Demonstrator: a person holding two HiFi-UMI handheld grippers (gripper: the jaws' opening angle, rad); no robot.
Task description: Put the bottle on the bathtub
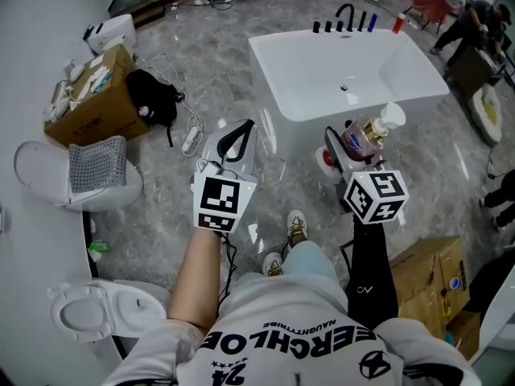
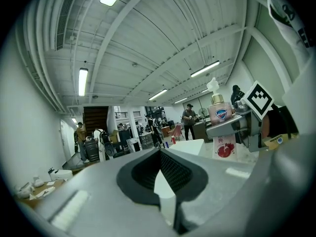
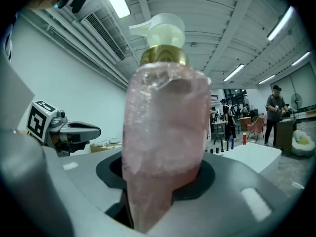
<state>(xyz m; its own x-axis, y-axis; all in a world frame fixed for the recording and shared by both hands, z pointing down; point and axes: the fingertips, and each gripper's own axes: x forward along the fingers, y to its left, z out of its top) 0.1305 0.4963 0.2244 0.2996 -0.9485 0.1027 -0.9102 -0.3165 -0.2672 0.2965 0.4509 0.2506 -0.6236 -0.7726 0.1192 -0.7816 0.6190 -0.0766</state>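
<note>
my right gripper [image 1: 360,141] is shut tight on a pink see-through plastic bottle [image 3: 165,132] with a gold ring and a white pump on top. the bottle stands up straight between the two jaws, and they squeeze its lower half. it is up in the air, not touching anything else. from my head it shows just in front of the near long side of the big white bathtub [image 1: 269,55], close to the near right corner. it is not on the bathtub.

my left gripper [image 1: 233,141] holds nothing. its jaws are together at the tips, with only a thin gap lower down. it is up in the air too, over the grey stone floor [image 1: 209,71], off to the left of the bathtub's near left corner. the two grippers are side by side with a gap between them.

on the far edge of the bathtub there is a black bent tap [image 1: 345,13], some small dark and blue things, and a little red bottle [image 1: 398,24]. by the left edge of the floor sit a brown cardboard box [image 1: 96,99], a black bag [image 1: 153,95] and two white toilets [image 1: 44,167].
</note>
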